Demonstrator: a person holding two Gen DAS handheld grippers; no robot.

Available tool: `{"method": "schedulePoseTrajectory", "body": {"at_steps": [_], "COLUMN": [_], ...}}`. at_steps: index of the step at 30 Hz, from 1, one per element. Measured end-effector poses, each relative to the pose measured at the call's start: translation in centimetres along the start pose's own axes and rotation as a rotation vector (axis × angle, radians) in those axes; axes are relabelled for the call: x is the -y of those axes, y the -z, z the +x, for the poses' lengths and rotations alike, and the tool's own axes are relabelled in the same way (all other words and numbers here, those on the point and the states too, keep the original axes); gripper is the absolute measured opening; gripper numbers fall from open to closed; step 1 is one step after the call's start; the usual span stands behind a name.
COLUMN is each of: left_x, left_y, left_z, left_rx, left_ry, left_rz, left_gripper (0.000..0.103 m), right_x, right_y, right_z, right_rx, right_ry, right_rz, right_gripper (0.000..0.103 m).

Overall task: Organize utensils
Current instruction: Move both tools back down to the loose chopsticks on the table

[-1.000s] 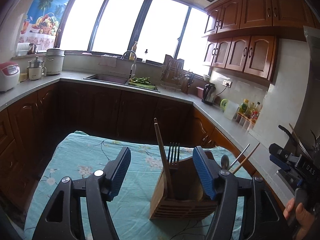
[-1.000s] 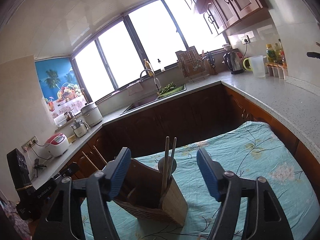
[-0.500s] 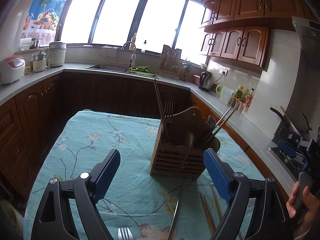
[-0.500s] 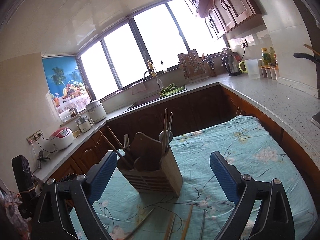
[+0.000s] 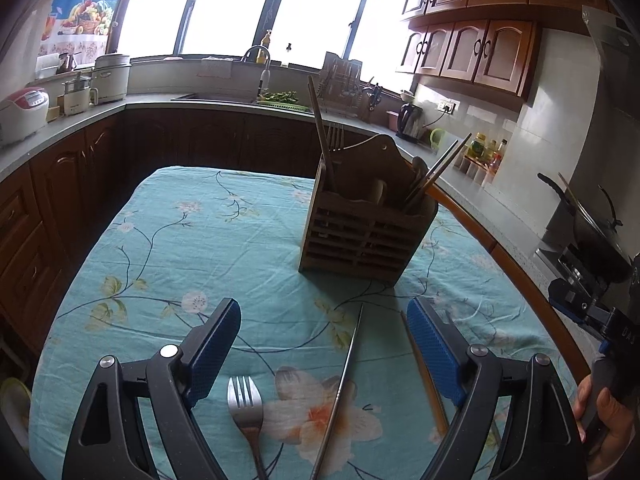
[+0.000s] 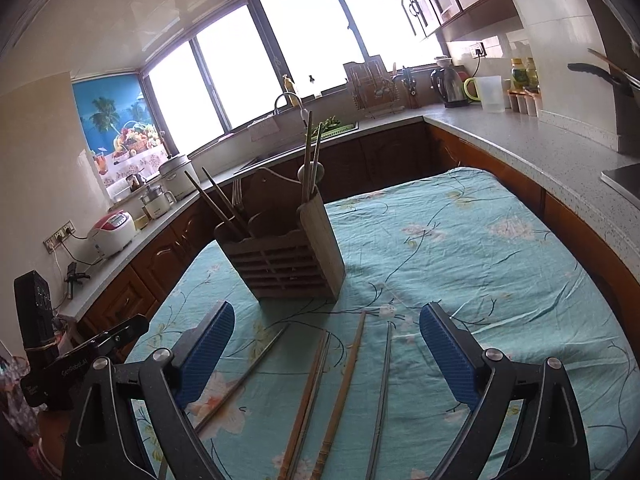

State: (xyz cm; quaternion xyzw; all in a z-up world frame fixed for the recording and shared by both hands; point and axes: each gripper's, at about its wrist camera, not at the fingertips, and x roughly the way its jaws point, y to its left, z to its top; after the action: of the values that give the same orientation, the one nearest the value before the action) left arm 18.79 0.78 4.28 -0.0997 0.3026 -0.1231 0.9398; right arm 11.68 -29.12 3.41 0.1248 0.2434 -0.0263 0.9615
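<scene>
Holder (image 5: 366, 220): wooden, upright on the floral cloth (image 5: 192, 240); chopsticks, a fork and a spoon stand in its compartments.
Left gripper (image 5: 324, 344): jaws wide apart, nothing between the pads; hovers over the cloth.
Fork (image 5: 246, 404): flat on the cloth, near the left gripper's left finger.
Metal chopstick (image 5: 340, 392): flat, between the left gripper's fingers.
Right gripper (image 6: 326, 344): jaws wide apart, clamping nothing.
Loose chopsticks (image 6: 344, 384): wooden and metal, flat on the cloth below the right gripper, just short of the holder.

Left tongs (image 5: 322, 350) spread wide and empty, right tongs (image 6: 326, 350) likewise, both angled downward
</scene>
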Motion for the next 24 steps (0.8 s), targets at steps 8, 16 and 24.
{"method": "schedulePoseTrajectory", "body": {"at_steps": [8,16,24], "left_x": [0.1,0.9,1.4], "left_y": [0.9,0.6,0.4], "left_z": [0.8,2.2,4.2], "left_rx": [-0.068,-0.122,-0.179], "left_ry": [-0.017,-0.026,-0.044], "left_rz": [0.006,0.024,0.052], "left_gripper": [0.085,0.085,0.084], "right_x": [0.2,0.3,0.9], "right_y": [2.3,3.1,3.2], "right_z": [1.3,3.2,5.7], "right_rx": [-0.062,-0.123,-0.195], "right_ry": [0.014,0.033,0.064], "right_rz": [-0.002,-0.014,-0.020], "right_gripper": [0.095,0.094,0.062]}}
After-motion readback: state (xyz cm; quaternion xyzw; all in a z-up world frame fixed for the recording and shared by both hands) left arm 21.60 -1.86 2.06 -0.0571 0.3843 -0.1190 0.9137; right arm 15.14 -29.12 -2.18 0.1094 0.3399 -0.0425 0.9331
